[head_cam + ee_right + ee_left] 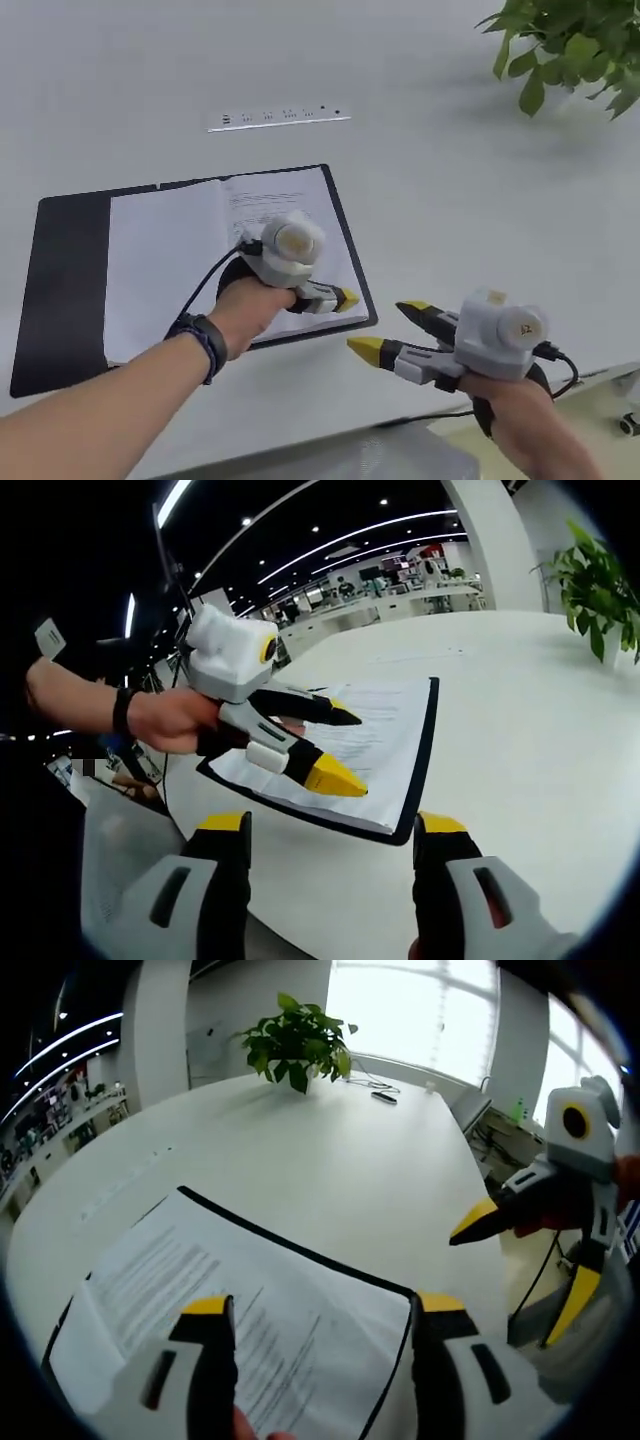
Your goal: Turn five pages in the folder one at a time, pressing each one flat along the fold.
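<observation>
A black folder (60,290) lies open on the white table, its white pages (160,260) flat, the right one printed. My left gripper (340,298) hovers over the folder's near right corner, jaws apart and nothing between them. In the left gripper view the printed page (200,1270) lies under the open left gripper (323,1305). My right gripper (388,328) is open just right of the folder, off the paper, with its tips pointing left. The right gripper view has the right gripper (332,823) facing the folder (390,740) and the left gripper (260,700).
A potted plant (570,50) stands at the far right of the table. A thin white strip (278,118) lies beyond the folder. The table's near edge runs just below the hands. Cables trail from both grippers.
</observation>
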A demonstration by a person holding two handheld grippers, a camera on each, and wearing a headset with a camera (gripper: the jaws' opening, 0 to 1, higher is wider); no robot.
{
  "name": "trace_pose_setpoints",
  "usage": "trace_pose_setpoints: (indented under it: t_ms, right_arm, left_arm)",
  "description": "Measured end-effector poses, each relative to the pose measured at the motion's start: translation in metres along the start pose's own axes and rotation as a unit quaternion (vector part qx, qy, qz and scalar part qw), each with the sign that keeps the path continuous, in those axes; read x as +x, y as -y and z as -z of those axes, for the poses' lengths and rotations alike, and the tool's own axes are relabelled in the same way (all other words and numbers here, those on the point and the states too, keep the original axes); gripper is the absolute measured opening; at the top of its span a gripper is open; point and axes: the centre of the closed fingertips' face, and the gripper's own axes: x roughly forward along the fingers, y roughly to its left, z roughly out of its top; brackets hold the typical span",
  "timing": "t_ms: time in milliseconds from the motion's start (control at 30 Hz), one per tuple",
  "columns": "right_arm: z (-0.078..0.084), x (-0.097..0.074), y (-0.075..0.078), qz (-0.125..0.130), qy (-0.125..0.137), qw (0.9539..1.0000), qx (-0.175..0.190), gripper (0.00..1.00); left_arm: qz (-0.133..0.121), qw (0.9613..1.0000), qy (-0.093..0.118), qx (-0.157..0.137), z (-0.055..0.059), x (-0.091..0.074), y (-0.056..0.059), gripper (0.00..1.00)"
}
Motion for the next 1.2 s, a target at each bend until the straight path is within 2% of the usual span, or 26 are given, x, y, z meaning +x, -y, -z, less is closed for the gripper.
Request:
trace_pose_setpoints:
  t_ms: [200,267,500,700,900,1067,1200]
  right_arm:
    - [-0.001,0.0,0.002,0.002,0.0,1.0,0.004,0.64]
    - [-0.002,0.0,0.002,0.002,0.003,1.0,0.007,0.64]
    - [-0.002,0.003,0.003,0.001,0.002,0.9999,0.011,0.63]
    - [-0.003,0.004,0.004,-0.002,0.002,0.9999,0.016,0.61]
    - [-0.004,0.006,0.008,-0.003,0.001,0.9998,0.019,0.6]
    - [-0.005,0.01,0.012,-0.002,0.003,0.9998,0.021,0.58]
    - [-0.008,0.015,0.014,-0.003,0.006,0.9996,0.026,0.56]
  left_arm:
    - [-0.008,0.9999,-0.004,-0.01,0.005,0.012,0.0,0.74]
    - [-0.014,0.9999,-0.008,-0.004,0.007,0.015,-0.001,0.78]
    - [-0.018,0.9993,-0.029,0.015,0.02,0.022,0.001,0.78]
    - [-0.023,0.9986,-0.035,0.032,0.023,0.024,0.001,0.78]
    - [-0.018,0.9985,-0.029,0.042,0.025,0.022,-0.001,0.76]
    - [-0.019,0.9992,-0.02,0.03,0.025,0.018,-0.009,0.69]
    - [-0.018,0.9993,-0.018,0.027,0.025,0.018,-0.008,0.67]
